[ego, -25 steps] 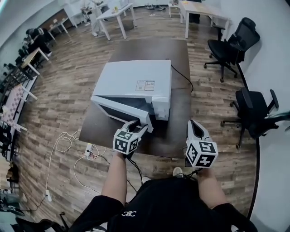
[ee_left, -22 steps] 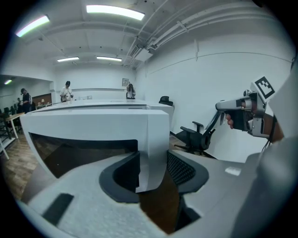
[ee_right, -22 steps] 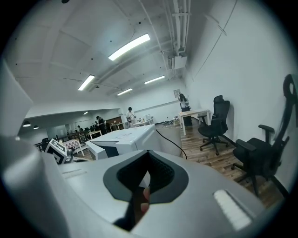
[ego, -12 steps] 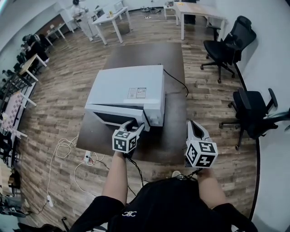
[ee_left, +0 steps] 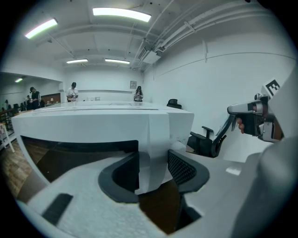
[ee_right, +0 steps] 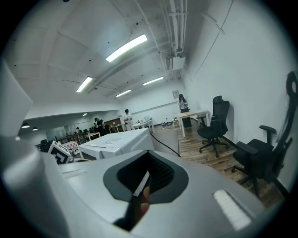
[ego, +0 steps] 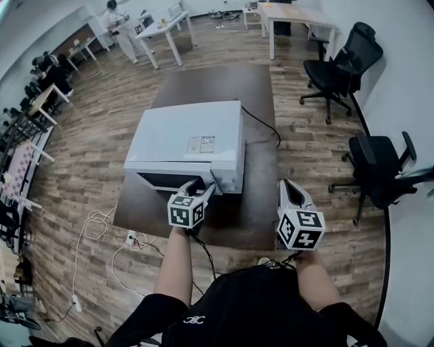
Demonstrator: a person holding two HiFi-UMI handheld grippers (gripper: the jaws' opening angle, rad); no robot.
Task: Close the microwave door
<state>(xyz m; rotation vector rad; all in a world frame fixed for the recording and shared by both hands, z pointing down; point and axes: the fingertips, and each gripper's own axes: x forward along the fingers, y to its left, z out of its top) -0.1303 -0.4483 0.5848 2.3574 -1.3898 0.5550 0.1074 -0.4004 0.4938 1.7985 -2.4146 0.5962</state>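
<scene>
Forearm straight, L tongs opening astride microwave door corner.

The left gripper reached forward, the right gripper level beside it.
Left jaws were opening astride the microwave door edge; right jaws seemed pressed together.

An office: white desks, black swivel chairs, wood flooring.
</scene>
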